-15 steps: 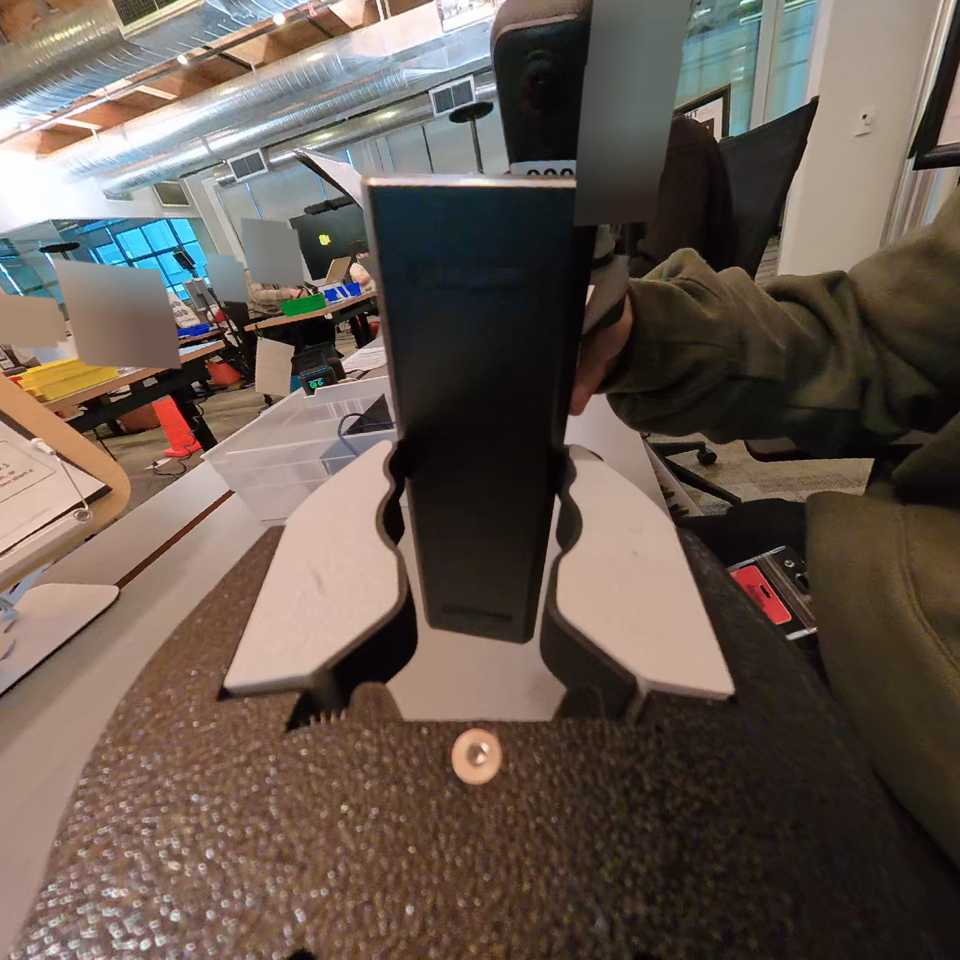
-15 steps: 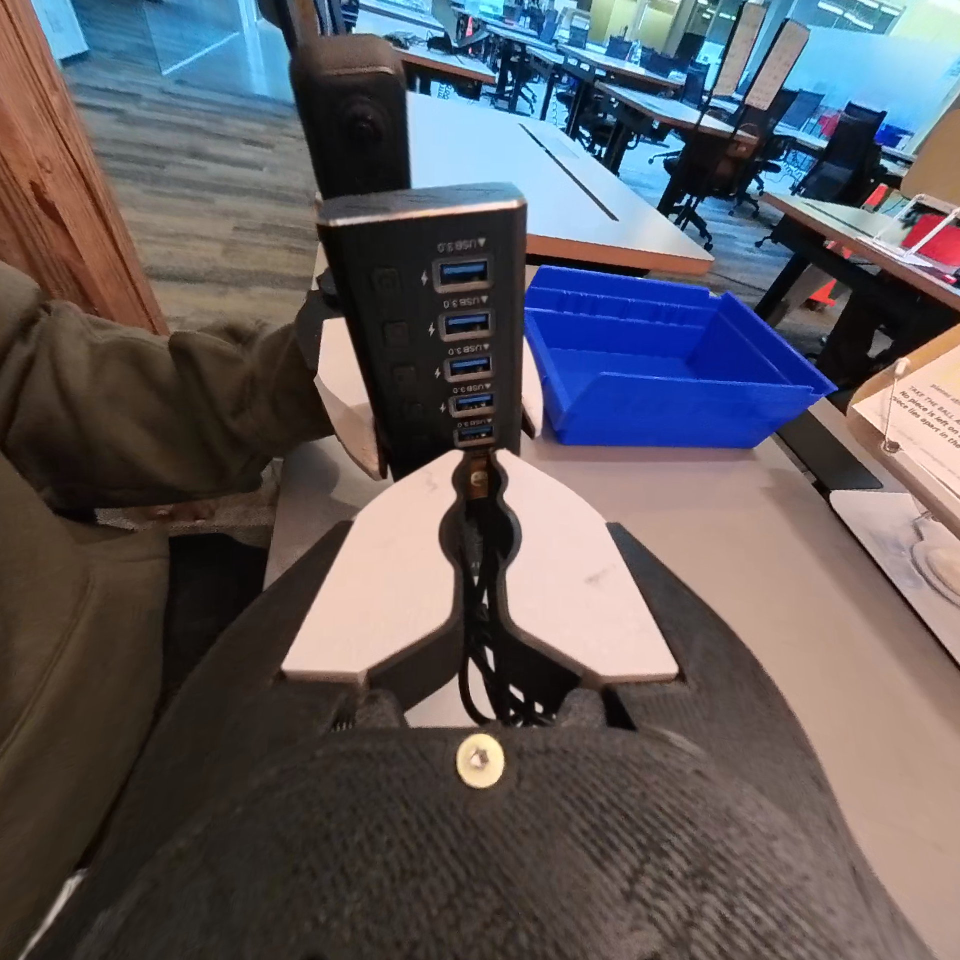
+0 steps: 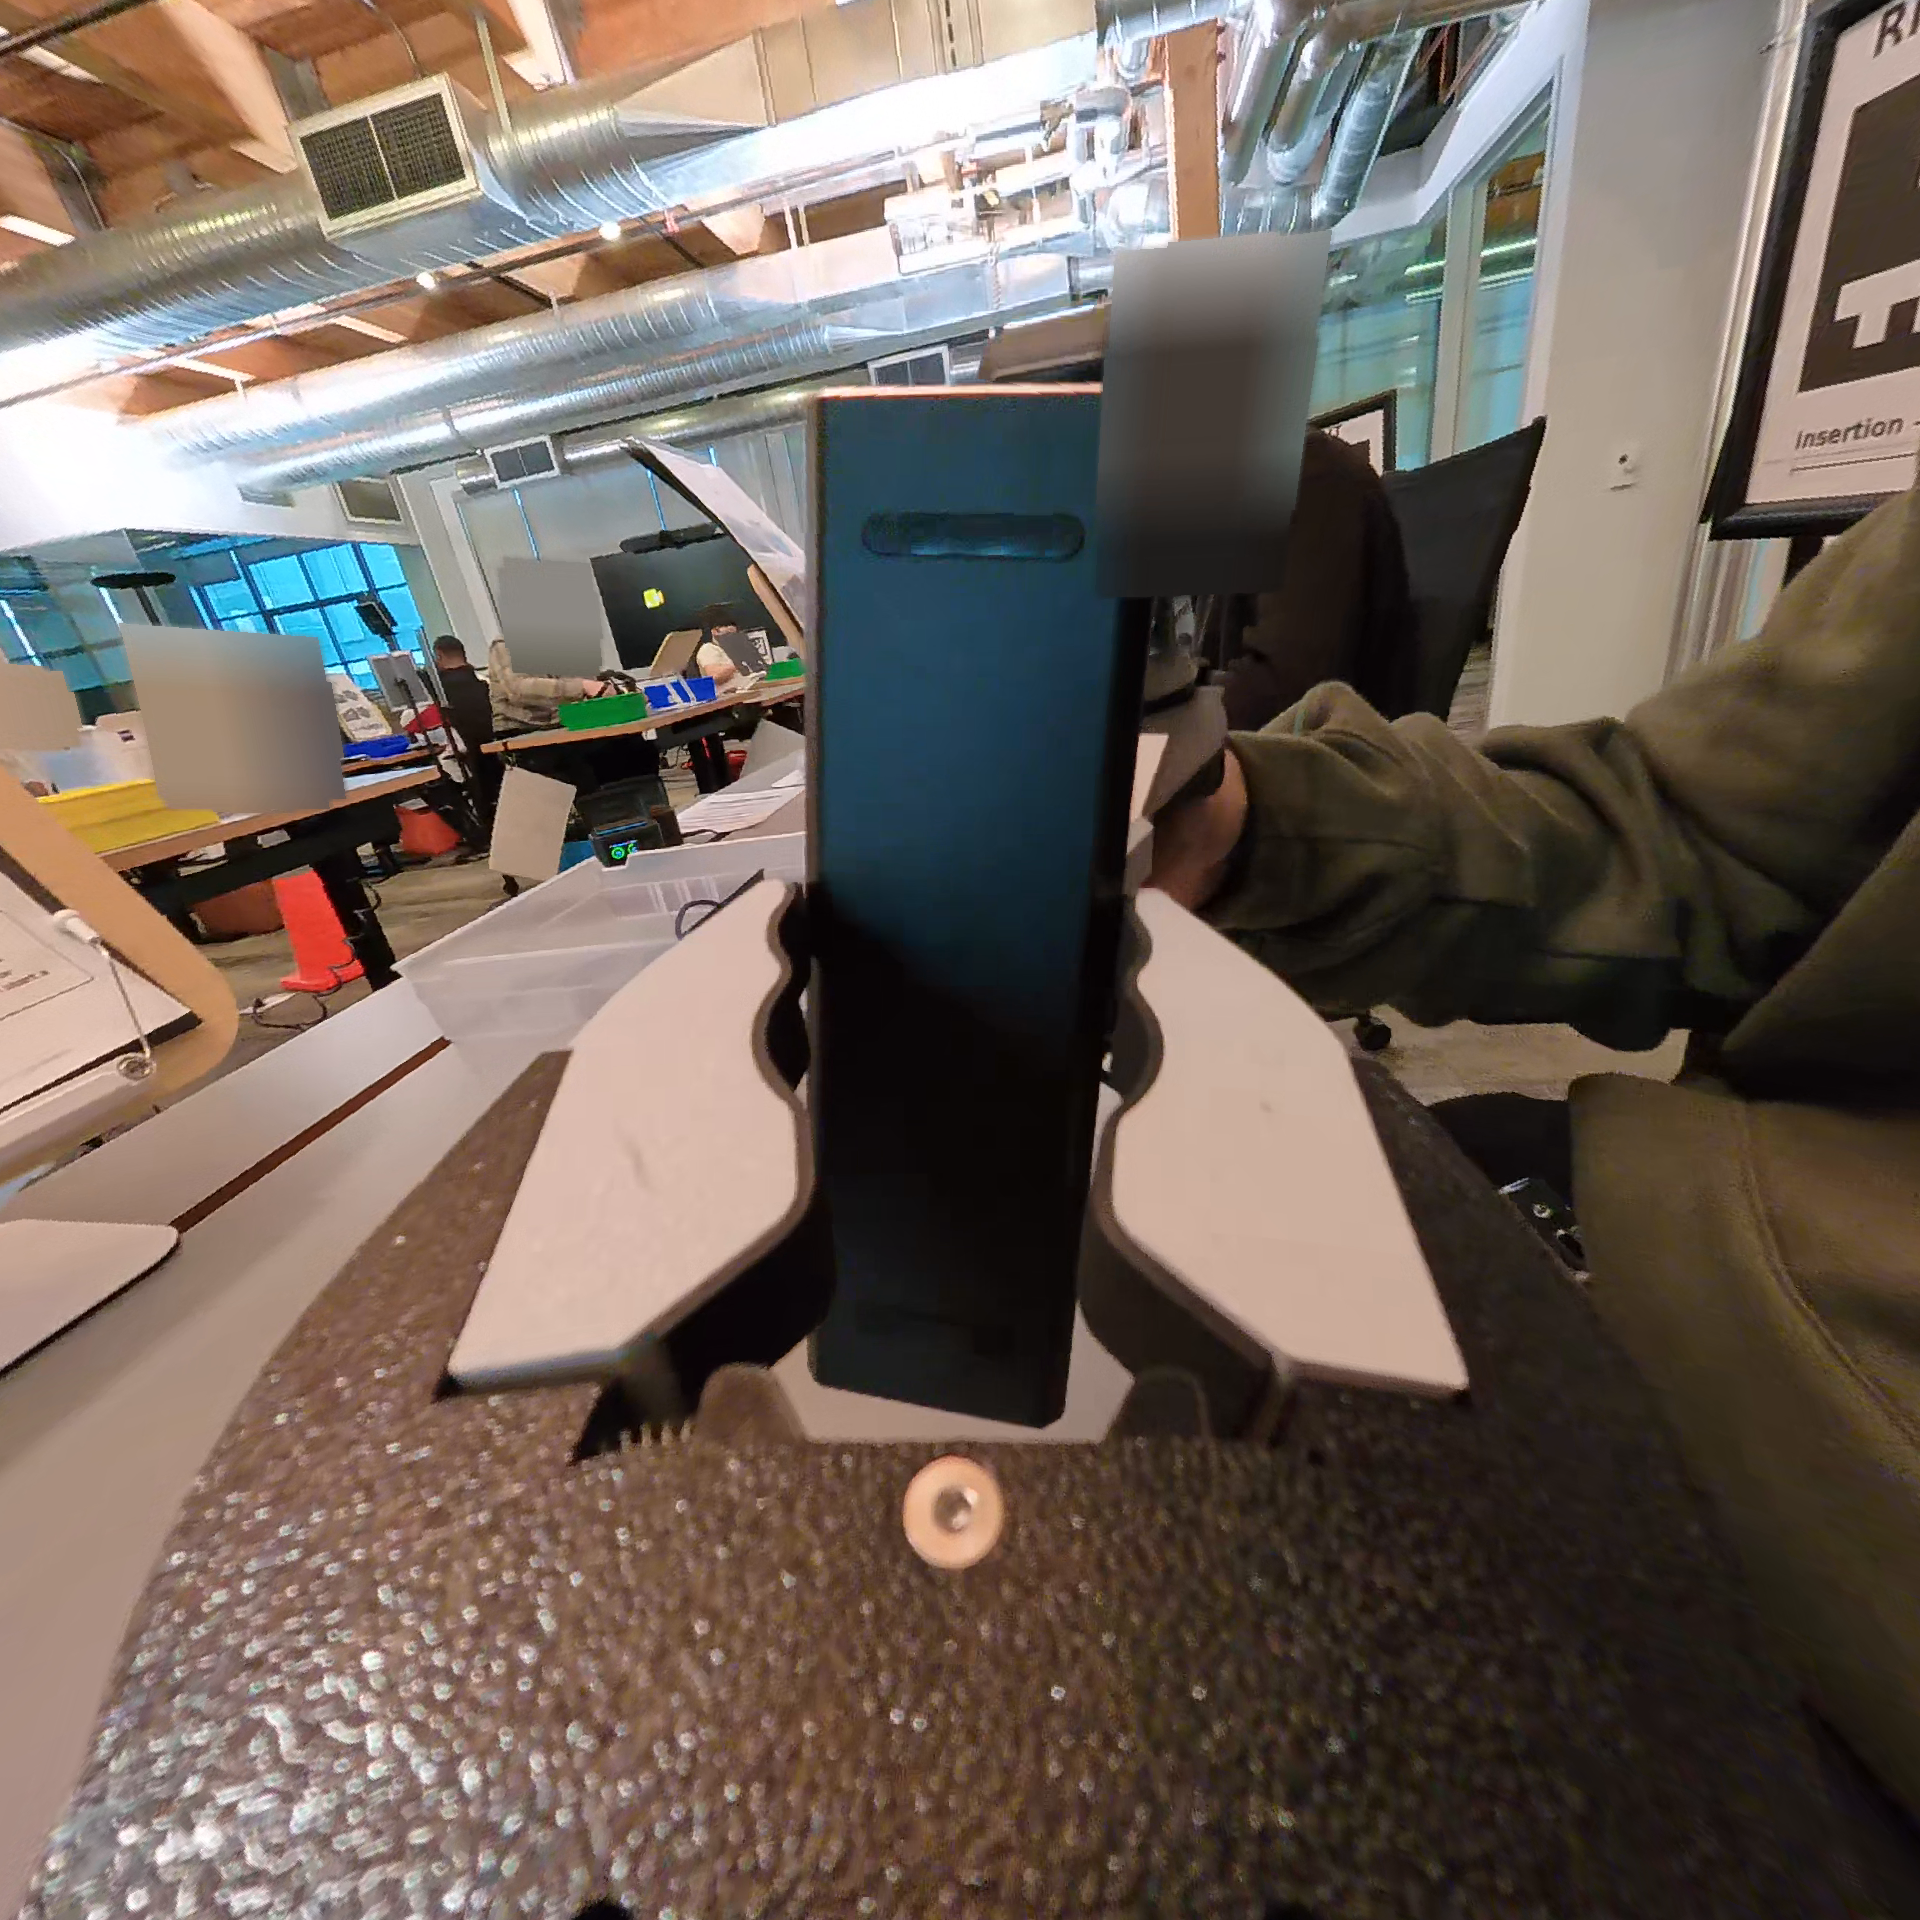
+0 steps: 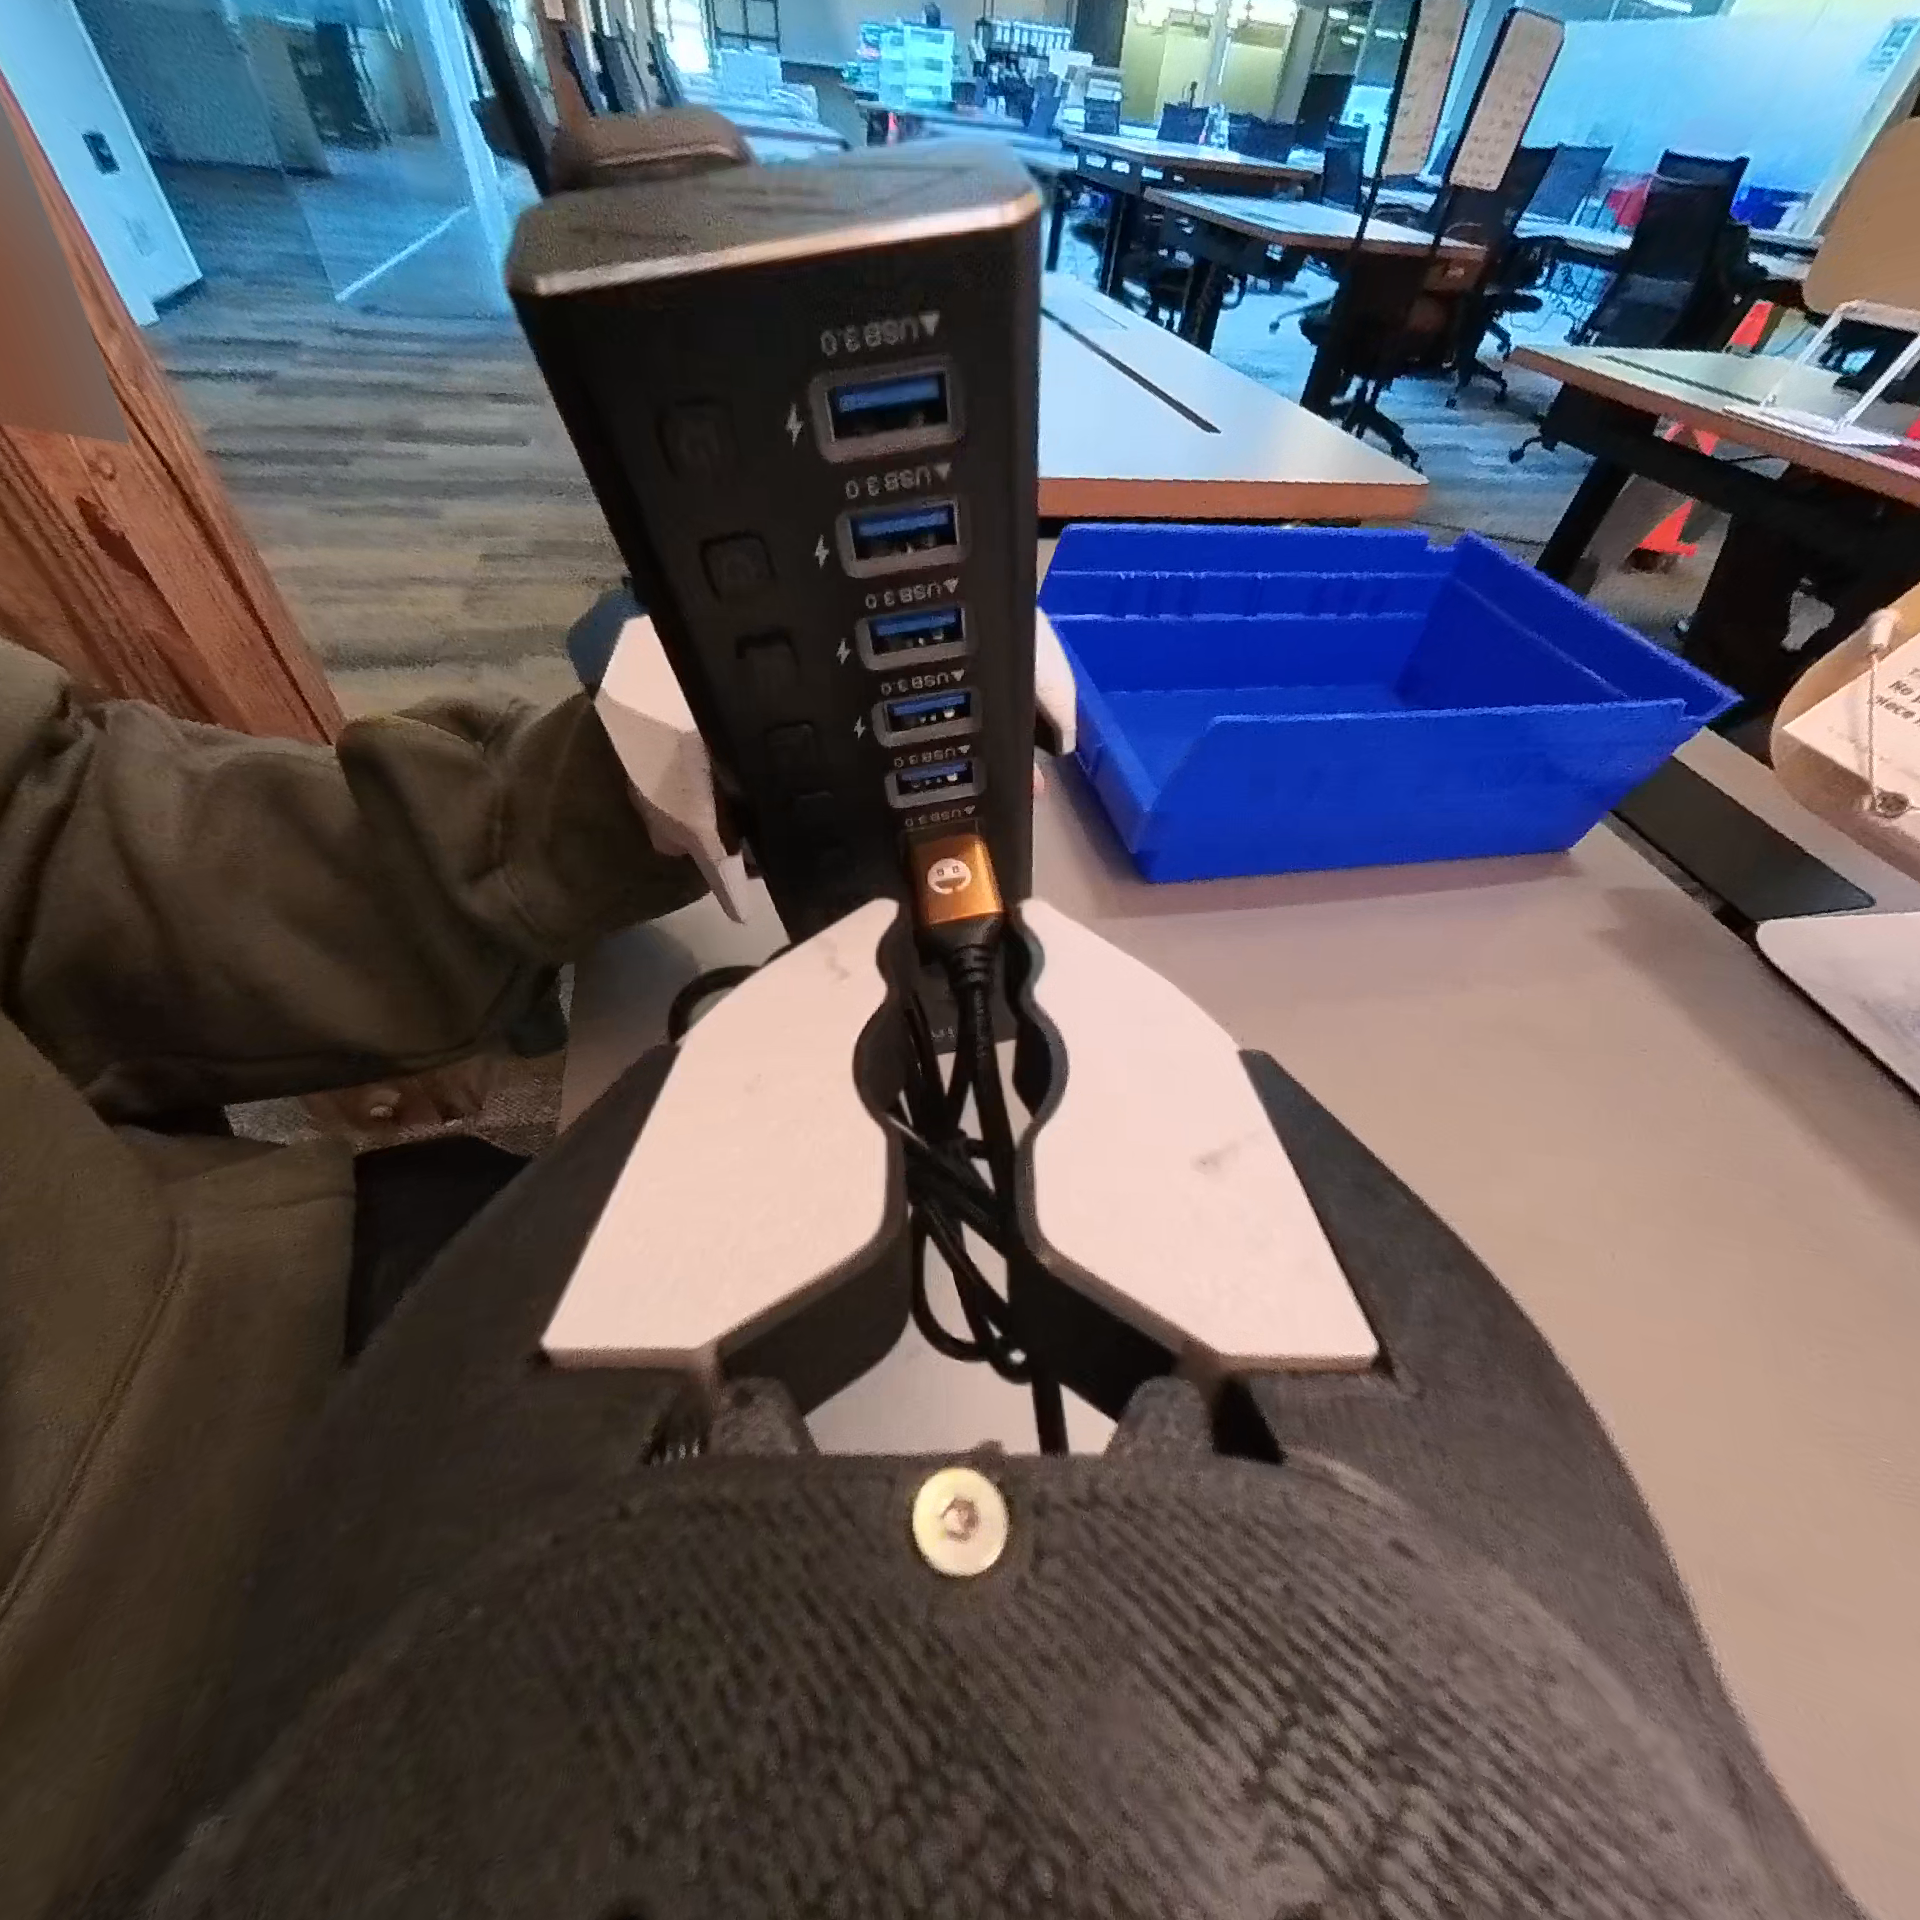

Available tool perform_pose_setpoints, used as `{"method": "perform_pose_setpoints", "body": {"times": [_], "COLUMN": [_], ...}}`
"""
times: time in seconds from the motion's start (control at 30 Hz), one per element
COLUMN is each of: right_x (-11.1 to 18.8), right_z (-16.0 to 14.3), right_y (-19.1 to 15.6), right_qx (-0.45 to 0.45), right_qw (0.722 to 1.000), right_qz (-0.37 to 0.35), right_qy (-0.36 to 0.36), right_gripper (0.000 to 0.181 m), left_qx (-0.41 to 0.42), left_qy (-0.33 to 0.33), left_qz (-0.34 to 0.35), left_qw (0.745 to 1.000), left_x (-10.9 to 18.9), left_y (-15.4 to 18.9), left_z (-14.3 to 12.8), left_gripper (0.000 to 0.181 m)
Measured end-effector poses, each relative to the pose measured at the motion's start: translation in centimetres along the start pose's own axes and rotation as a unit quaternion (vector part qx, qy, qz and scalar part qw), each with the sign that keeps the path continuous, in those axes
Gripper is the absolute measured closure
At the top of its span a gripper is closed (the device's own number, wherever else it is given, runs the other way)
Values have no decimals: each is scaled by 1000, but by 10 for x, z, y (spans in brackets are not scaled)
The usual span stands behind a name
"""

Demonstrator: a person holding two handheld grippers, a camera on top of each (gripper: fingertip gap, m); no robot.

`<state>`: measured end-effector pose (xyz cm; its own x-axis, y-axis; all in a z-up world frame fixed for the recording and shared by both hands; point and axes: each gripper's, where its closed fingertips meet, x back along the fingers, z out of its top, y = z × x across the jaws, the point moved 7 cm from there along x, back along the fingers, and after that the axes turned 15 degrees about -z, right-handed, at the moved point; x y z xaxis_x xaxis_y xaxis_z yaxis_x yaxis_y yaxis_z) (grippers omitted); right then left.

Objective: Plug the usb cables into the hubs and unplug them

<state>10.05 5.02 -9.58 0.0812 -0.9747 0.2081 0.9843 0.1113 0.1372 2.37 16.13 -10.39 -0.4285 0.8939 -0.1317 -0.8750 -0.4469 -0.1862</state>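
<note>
right tool: its two white pads sit close together around a black usb cable, pinching it just behind the orange plug. half a second earlier the plug was tucked between the pad tips with only a sliver showing; now its orange shell stands clear ahead of them, seated at the lowest port of the black hub. judgement: the plug is in, or very nearly in, and the tool has slid back along the cable. five blue ports above it are vacant.

left tool: pads pressed against both edges of the hub, holding it upright above the table. the grip matches the earlier frame.

a blue bin stands behind the hub on the table.

not determinable: insertion depth, since the port mouth is hidden by the plug shell. the cable's far end drops out of sight under the right tool. the left view shows only the hub's blank back.
</note>
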Motion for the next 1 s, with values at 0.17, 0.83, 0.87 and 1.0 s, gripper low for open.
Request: {"method": "perform_pose_setpoints", "body": {"times": [0.17, 0.83, 0.87, 1.0], "right_x": [3, 44, 44, 42], "right_z": [1, -38, -39, -35], "right_y": [-1, 6, 4, 2], "right_qx": [-22, -46, -53, -64], "right_qw": [999, 996, 995, 991], "right_qz": [14, -12, 5, 19], "right_qy": [35, 77, 84, 113], "right_gripper": [166, 154, 159, 166], "left_qx": [8, 25, 29, 52], "left_qy": [30, 26, 34, 77], "left_qz": [-15, -55, -59, -65], "left_qw": [999, 998, 997, 994], "left_x": [0, -37, -39, -41], "left_y": [1, 6, 7, 5], "left_z": [0, -17, -17, -20], "left_gripper": [126, 126, 126, 126]}}
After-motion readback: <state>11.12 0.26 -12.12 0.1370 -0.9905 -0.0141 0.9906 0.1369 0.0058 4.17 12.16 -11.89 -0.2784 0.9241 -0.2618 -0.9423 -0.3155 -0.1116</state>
